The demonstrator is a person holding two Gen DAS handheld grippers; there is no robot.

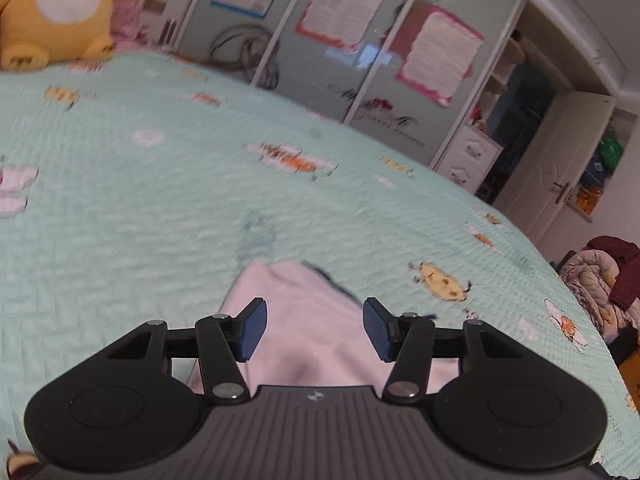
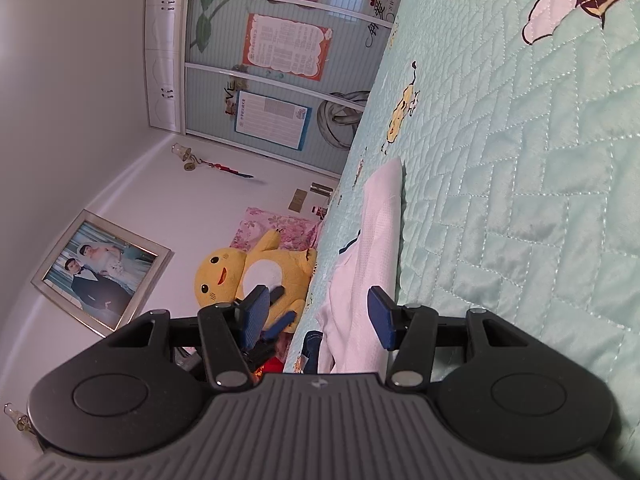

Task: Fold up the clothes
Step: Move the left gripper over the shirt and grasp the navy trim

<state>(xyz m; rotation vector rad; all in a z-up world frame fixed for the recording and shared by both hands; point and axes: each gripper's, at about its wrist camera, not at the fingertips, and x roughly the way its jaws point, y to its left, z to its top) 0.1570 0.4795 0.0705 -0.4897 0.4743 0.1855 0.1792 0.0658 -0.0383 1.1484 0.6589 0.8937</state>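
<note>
A white garment (image 1: 298,320) with a dark trim lies flat on the mint quilted bedspread (image 1: 160,208). My left gripper (image 1: 315,328) hovers just above its near part, open, nothing between the blue pads (image 1: 253,330). In the right wrist view, rolled sideways, the same white garment (image 2: 368,264) stretches away along the bedspread (image 2: 520,200). My right gripper (image 2: 320,316) is open at the garment's near end, holding nothing. A dark blue denim piece (image 2: 311,346) shows beside the garment, partly hidden by the gripper body.
A yellow plush toy sits at the head of the bed (image 1: 60,12), also in the right wrist view (image 2: 256,276). A sliding-door wardrobe (image 1: 360,52) stands beyond the bed. A pile of clothes (image 1: 604,280) lies off the bed's right side.
</note>
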